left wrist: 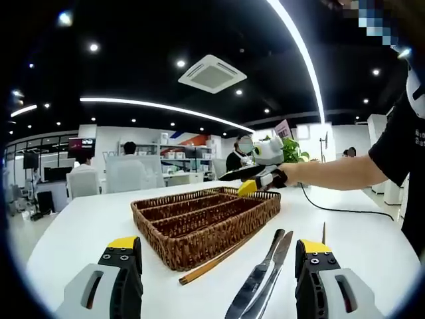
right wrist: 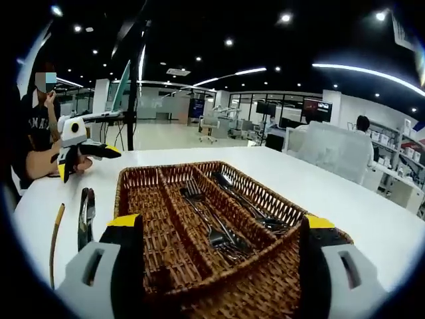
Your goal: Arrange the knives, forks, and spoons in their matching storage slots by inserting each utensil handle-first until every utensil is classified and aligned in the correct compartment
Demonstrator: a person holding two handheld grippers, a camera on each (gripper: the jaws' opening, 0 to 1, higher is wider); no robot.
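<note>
The knives (left wrist: 262, 276) are seen lying on the white table (left wrist: 86, 222) just beside the wicker tray (left wrist: 199, 222), near a wooden stick (left wrist: 216, 259). Forks (right wrist: 212, 229) and spoons (right wrist: 249, 203) are already slotted. Left gripper (left wrist: 219, 279) and right gripper (right wrist: 219, 266) are spread, nothing grasped. Risk judged: both overlapping knives could be pinched together, or the wrong compartment entered.

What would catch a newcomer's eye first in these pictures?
The brown wicker tray with three long compartments sits mid-table; forks lie in its middle slot and spoons in the next, while the third is empty. Two knives and a wooden chopstick lie on the white table beside it.
</note>
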